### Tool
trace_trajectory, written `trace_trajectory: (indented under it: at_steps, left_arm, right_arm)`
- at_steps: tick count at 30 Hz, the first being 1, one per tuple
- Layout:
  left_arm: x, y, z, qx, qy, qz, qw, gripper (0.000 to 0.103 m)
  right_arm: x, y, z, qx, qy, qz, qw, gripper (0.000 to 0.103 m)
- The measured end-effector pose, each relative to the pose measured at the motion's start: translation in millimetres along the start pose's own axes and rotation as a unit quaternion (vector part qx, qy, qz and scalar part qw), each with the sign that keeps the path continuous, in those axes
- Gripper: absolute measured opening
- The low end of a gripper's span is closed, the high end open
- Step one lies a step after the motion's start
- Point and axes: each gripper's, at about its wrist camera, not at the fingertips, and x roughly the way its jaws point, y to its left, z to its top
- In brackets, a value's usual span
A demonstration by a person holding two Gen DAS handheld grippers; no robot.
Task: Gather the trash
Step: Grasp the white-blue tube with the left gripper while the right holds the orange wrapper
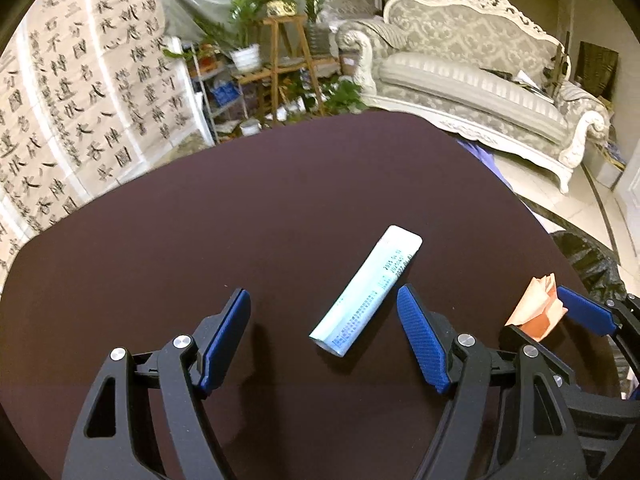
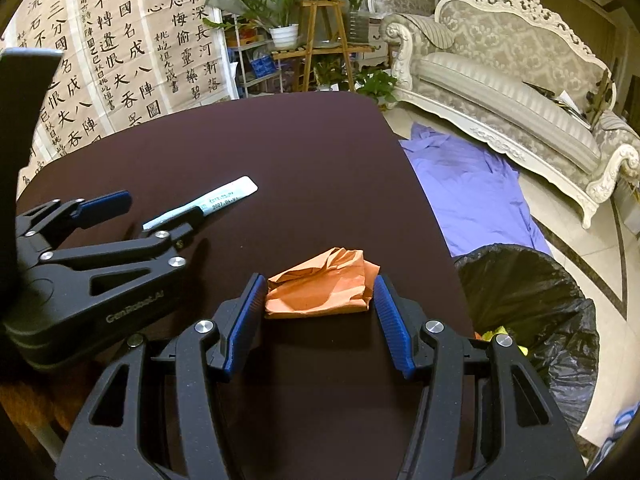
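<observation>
A flat light blue and white wrapper [image 1: 366,290] lies on the dark brown table [image 1: 240,208], between the open fingers of my left gripper [image 1: 324,300], nearer the right finger. It also shows in the right wrist view [image 2: 208,202]. A crumpled orange paper [image 2: 320,284] lies near the table's right edge. My right gripper [image 2: 318,294] has a finger on each side of the paper, both pads touching or nearly touching it. The orange paper also shows in the left wrist view [image 1: 538,304]. A bin with a black bag [image 2: 524,304] stands on the floor right of the table.
A purple cloth [image 2: 472,188] lies on the floor beyond the bin. An ornate white sofa [image 2: 512,80] stands at the right. A wooden plant stand [image 2: 324,44] with potted plants is behind the table. Calligraphy sheets [image 2: 120,48] hang at the left.
</observation>
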Motion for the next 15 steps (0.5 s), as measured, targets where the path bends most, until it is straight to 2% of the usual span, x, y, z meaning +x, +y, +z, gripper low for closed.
trace_trajectory:
  at_steps: [1, 2, 4, 6, 11, 15]
  left_arm:
    - [2, 1, 0, -0.003, 0.005, -0.005, 1.0, 0.073]
    - [2, 2, -1, -0.005, 0.008, -0.011, 0.9999, 0.066]
    - [1, 3, -2, -0.007, 0.008, -0.015, 0.9998, 0.059]
    - [0, 2, -3, -0.003, 0.004, -0.016, 0.9999, 0.042]
    - [-4, 3, -6, 0.0, -0.001, -0.013, 0.9999, 0.015]
    - [-11, 11, -13, -0.007, -0.001, -0.018, 0.9998, 0.013]
  right_arm:
    - [0, 0, 0, 0.0, 0.0, 0.0, 1.0, 0.054]
    - [1, 0, 0, 0.0, 0.0, 0.0, 1.0, 0.054]
    - [0, 0, 0, 0.0, 0.0, 0.0, 1.0, 0.054]
    - [1, 1, 0, -0.001, 0.0, -0.001, 1.0, 0.055]
    - [0, 0, 1, 0.0, 0.0, 0.0, 1.0, 0.055]
    - [0, -2, -1, -0.003, 0.0, -0.003, 1.0, 0.054]
